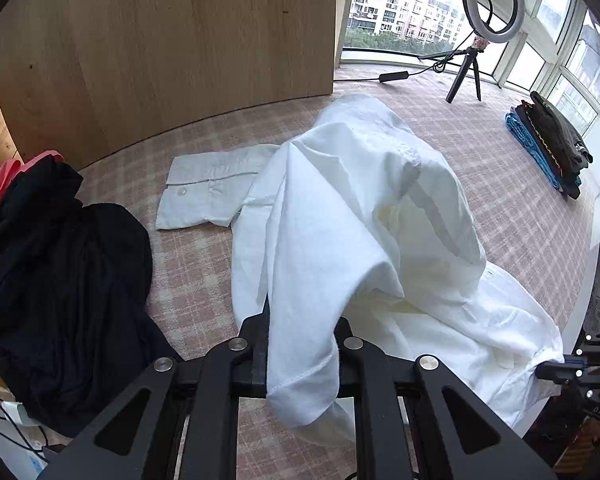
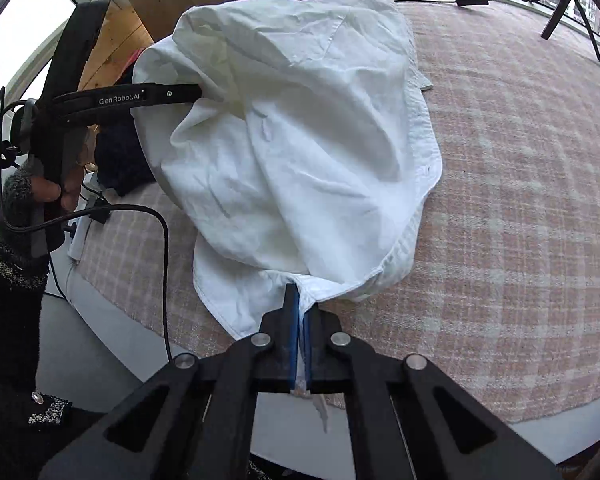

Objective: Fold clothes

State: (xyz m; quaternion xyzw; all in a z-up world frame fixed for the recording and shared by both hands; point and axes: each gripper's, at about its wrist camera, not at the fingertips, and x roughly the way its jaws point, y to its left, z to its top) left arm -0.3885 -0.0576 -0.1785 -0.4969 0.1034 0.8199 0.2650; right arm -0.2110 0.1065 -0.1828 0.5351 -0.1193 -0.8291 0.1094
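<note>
The left wrist camera sits just behind its own tongs [image 1: 302, 344], low over the near edge of the checked bed cover [image 1: 480, 152], facing the far wooden panel [image 1: 160, 48] and the windows [image 1: 404, 4] at far right. The right wrist camera looks from behind its tongs [image 2: 302, 316] across the same cover, angled left. Both views share the white shirt [image 1: 360, 208], close up, and the ring-light tripod [image 1: 466, 76]. Each sees the other tongs at its edge.

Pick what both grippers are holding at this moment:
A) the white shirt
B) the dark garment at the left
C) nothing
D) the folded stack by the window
A: the left gripper and right gripper are each shut on the white shirt.
</note>
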